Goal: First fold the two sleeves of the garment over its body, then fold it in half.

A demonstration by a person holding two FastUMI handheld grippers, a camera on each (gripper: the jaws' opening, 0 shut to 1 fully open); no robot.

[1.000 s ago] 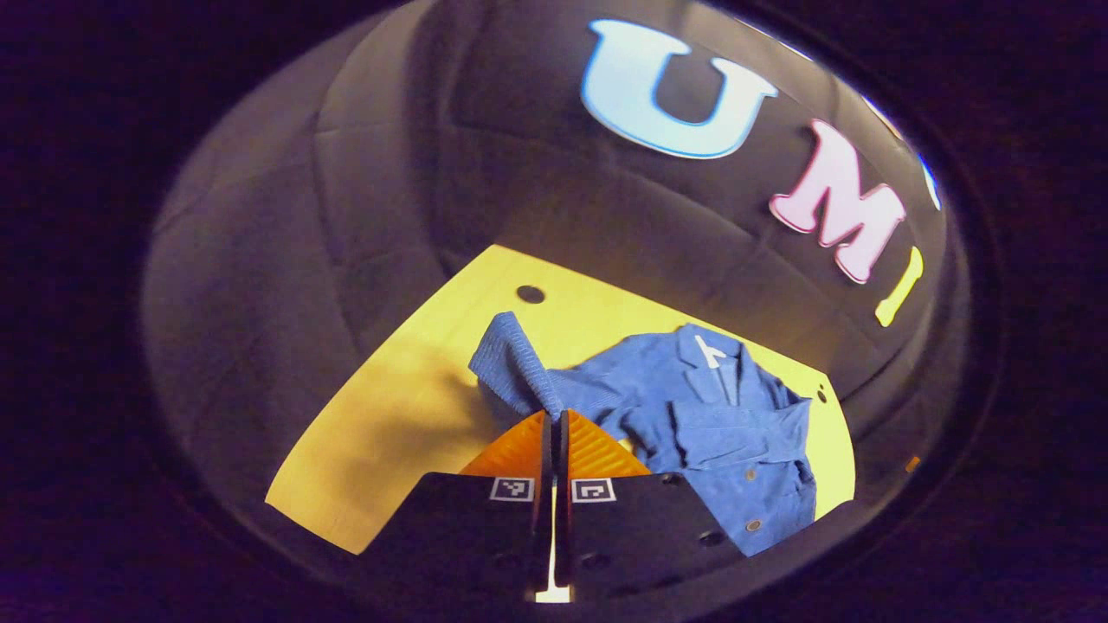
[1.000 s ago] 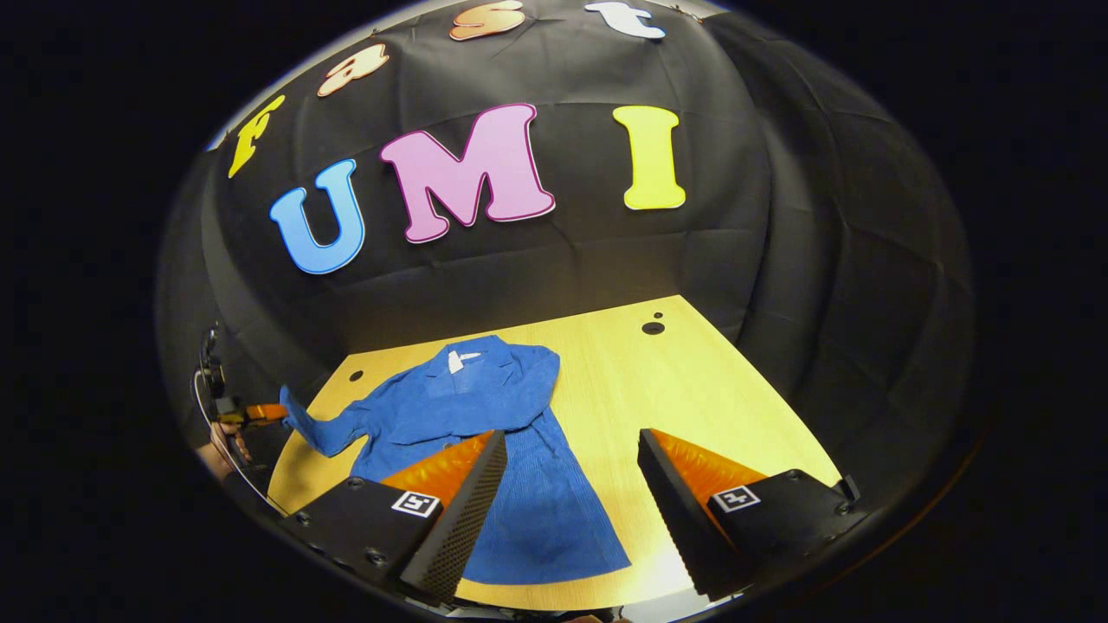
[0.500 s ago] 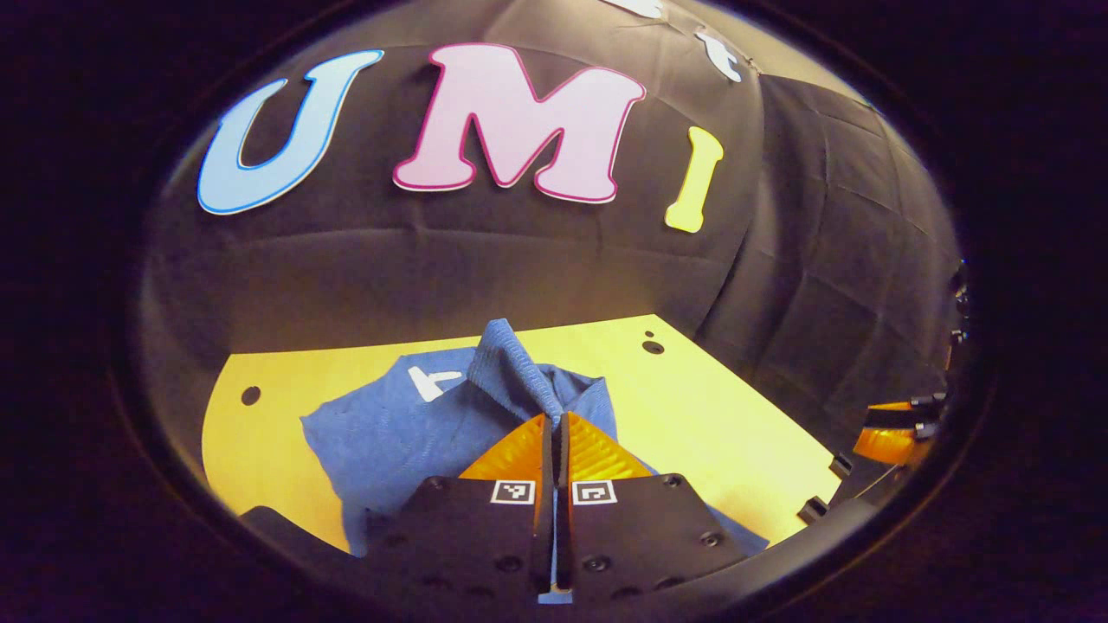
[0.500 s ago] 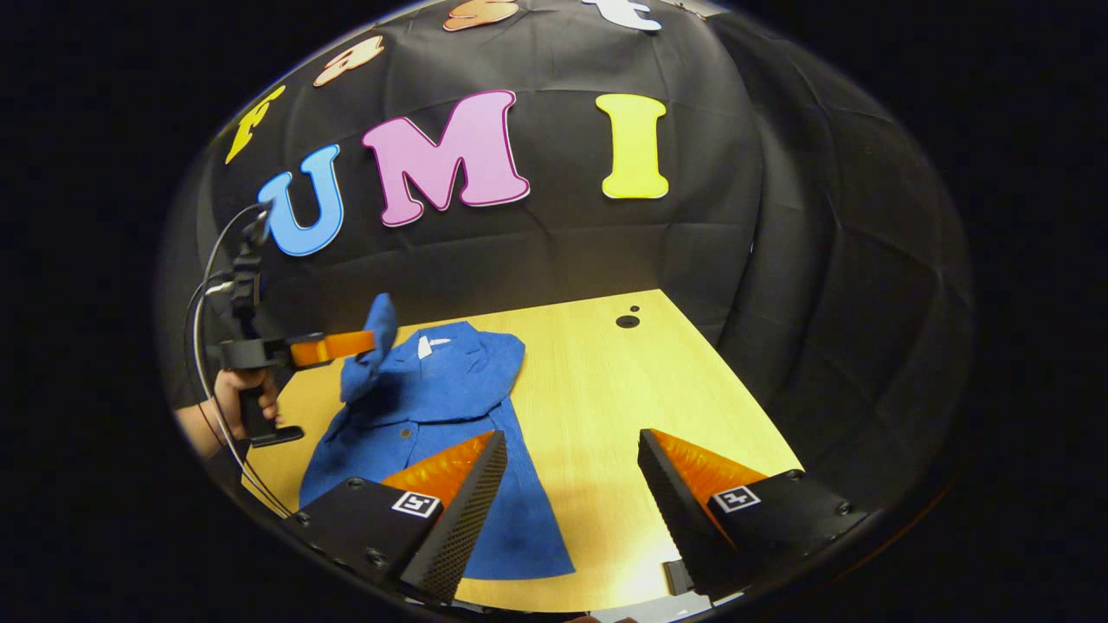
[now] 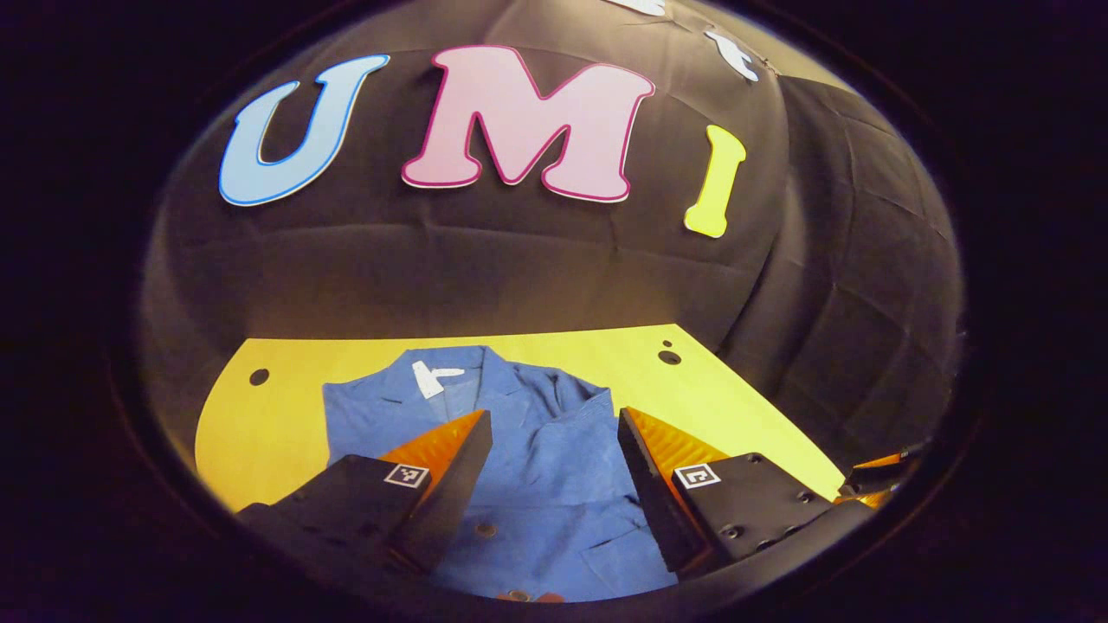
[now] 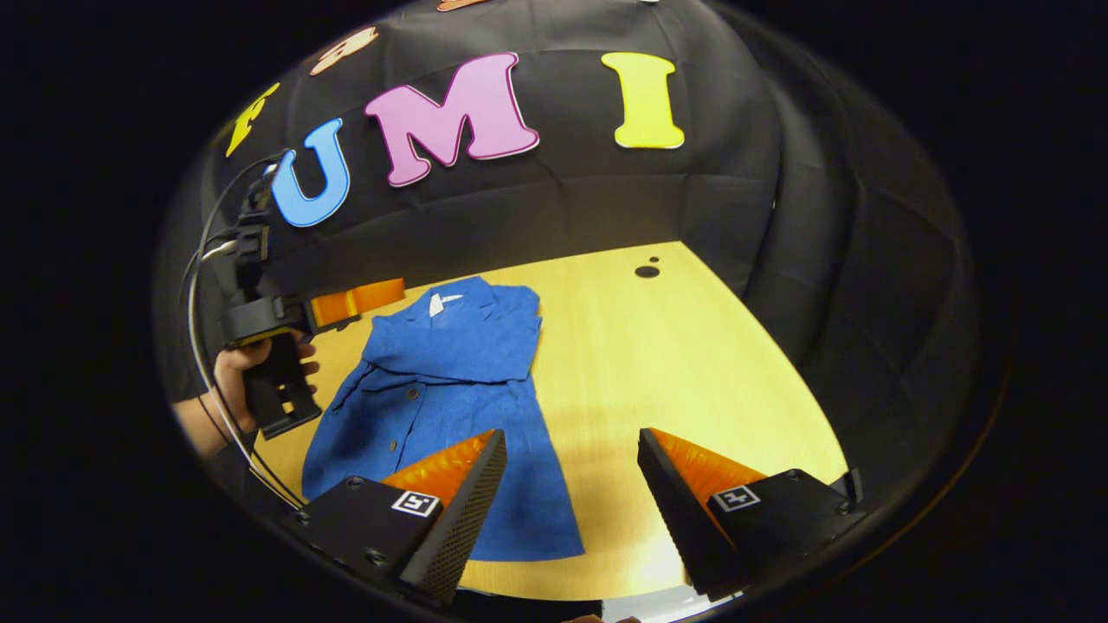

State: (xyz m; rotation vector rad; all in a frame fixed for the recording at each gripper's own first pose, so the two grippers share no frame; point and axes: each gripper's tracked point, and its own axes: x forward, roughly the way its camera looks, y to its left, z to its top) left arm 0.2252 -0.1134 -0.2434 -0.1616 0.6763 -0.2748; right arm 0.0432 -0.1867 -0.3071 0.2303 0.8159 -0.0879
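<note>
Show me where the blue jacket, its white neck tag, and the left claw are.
blue jacket [image 6: 437, 398]: right gripper view, on the buttoned front.
white neck tag [image 5: 428, 378]: left gripper view, on the tag inside the collar.
left claw [image 5: 554, 450]: left gripper view, midway between its open fingertips.

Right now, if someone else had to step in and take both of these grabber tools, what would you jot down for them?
Left gripper: open, holding nothing, above the blue jacket's chest; a hand holds it.
Right gripper: open, holding nothing, over the jacket's lower hem and the wooden table.
Jacket: flat on the table, collar toward the booth's wall, buttons up.
Done: both sleeves lie folded across the chest.
Left: fold the jacket in half; a likely start is taking the hem with both grippers and bringing it up to the collar.
</note>
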